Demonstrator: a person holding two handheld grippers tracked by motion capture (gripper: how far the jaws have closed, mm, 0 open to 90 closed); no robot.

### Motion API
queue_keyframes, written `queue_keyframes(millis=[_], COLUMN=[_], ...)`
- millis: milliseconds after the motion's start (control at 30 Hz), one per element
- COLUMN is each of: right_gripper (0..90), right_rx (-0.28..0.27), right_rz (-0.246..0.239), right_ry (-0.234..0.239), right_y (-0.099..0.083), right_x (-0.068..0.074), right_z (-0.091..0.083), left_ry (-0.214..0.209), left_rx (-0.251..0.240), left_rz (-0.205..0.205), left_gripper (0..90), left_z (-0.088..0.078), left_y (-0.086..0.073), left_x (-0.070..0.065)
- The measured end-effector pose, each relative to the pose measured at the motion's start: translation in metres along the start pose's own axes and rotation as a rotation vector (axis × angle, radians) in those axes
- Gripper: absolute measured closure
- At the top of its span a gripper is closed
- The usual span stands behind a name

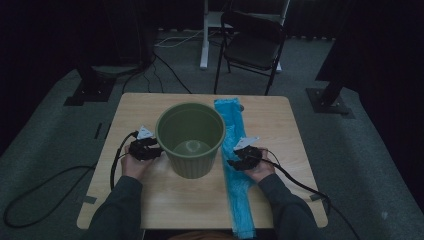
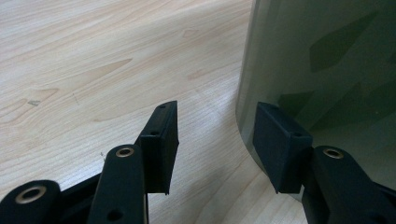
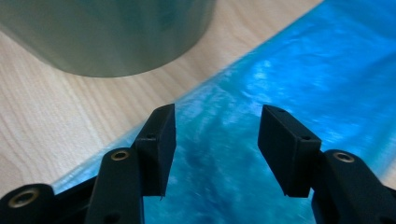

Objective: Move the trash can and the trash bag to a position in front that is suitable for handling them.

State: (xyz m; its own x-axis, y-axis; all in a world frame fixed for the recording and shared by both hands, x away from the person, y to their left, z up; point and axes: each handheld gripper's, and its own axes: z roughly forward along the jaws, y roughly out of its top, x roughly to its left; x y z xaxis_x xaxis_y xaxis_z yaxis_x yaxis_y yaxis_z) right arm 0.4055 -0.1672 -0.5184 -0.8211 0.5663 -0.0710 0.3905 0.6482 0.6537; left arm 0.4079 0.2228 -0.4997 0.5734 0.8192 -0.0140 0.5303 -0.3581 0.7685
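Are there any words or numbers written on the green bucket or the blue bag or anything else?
None: no view shows any readable word, number or sign.
Green bucket: plain outside, nothing printed that can be seen.
Blue bag: plain blue plastic, no lettering.
Table: bare wood grain.
Left gripper and right gripper: black, unmarked.

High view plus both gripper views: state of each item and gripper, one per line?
green bin: upright on the table, open top, nothing inside.
blue plastic bag: folded flat in a long strip right of the bin, near end hanging over the table edge.
left gripper: open, beside the bin's wall, holding nothing.
right gripper: open, over the bag, holding nothing.
folding chair: unfolded, unoccupied, beyond the table.
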Motion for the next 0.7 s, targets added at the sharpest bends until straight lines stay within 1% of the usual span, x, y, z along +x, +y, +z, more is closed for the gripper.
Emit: queue_keyframes(millis=[167, 267, 367, 400, 500, 600, 700], right_gripper=[43.8, 43.5, 42.9, 43.1, 43.7, 44.0, 44.4], right_rx=[0.013, 0.021, 0.031, 0.033, 0.051, 0.060, 0.074], right_rz=[-0.026, -0.023, -0.039, -0.038, -0.053, -0.054, -0.044], right_ry=[0.011, 0.018, 0.013, 0.016, 0.000, 0.002, -0.003], right_y=[0.005, 0.007, 0.007, 0.007, 0.006, 0.003, -0.003], right_x=[0.014, 0.020, 0.023, 0.023, 0.022, 0.020, 0.015], right_z=[0.010, 0.015, 0.019, 0.019, 0.016, 0.013, 0.007], left_ry=[-0.002, -0.002, -0.003, -0.003, -0.003, -0.004, -0.003], left_rx=[0.003, 0.000, 0.000, 0.001, -0.001, -0.003, -0.003], left_rz=[0.001, 0.002, 0.002, 0.003, 0.002, 0.002, 0.002], left_gripper=[50.5, 50.6, 50.5, 50.5, 50.5, 50.5, 50.6], left_z=[0.000, 0.000, 0.000, 0.000, 0.000, 0.000, 0.000], left_y=[0.000, 0.000, 0.000, 0.000, 0.000, 0.000, 0.001], left_x=[0.000, 0.000, 0.000, 0.000, 0.000, 0.000, 0.000])
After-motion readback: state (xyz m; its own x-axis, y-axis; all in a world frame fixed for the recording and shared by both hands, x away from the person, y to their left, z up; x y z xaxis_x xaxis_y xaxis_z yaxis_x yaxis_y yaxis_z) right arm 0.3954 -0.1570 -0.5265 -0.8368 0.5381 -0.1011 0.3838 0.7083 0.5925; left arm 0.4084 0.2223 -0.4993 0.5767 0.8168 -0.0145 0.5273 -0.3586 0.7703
